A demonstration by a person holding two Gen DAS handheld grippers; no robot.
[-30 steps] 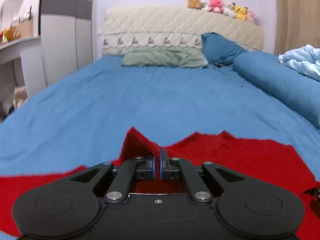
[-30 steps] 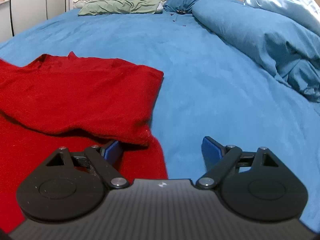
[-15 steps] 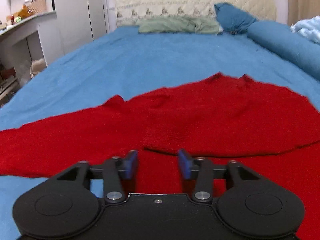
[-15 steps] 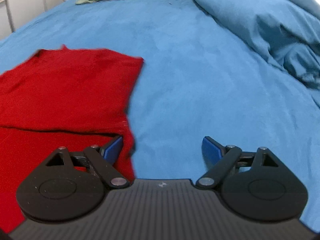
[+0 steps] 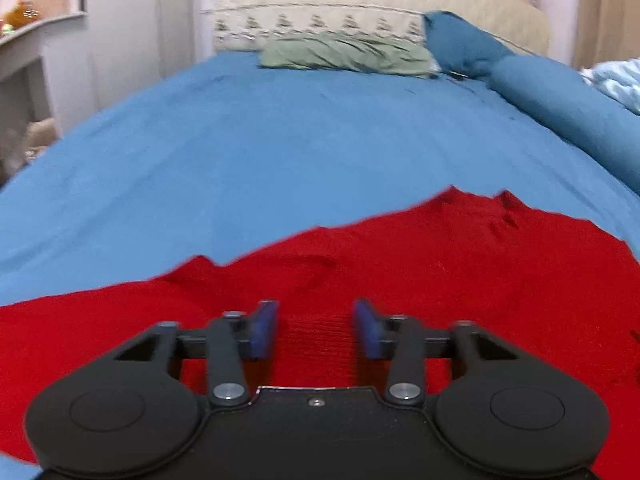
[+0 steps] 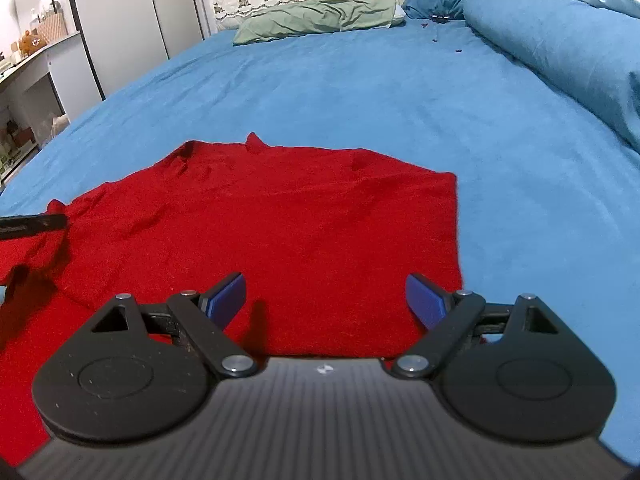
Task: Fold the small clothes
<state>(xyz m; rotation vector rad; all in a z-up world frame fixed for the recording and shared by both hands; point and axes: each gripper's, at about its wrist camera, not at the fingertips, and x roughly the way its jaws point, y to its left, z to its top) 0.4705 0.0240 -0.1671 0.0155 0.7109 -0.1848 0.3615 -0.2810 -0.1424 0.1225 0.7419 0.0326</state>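
Observation:
A small red knit sweater (image 6: 304,224) lies flat on the blue bed sheet (image 6: 360,88), its right side folded over the body. It also fills the lower part of the left wrist view (image 5: 440,256). My left gripper (image 5: 316,330) is open and empty, hovering low over the sweater's ribbed cuff or hem. My right gripper (image 6: 324,300) is wide open and empty above the sweater's near right part. A dark bar at the left edge of the right wrist view (image 6: 32,224) is part of the left gripper.
A green pillow (image 5: 348,54) and a dark blue pillow (image 5: 460,46) lie at the headboard. A rolled blue duvet (image 6: 560,40) runs along the right side. A white wardrobe (image 6: 132,24) and a desk (image 5: 24,52) stand left of the bed.
My left gripper let go of the sweater fold and opened, then dipped closer to the cloth. My right gripper stayed open and pulled back and up, so more of the sweater shows.

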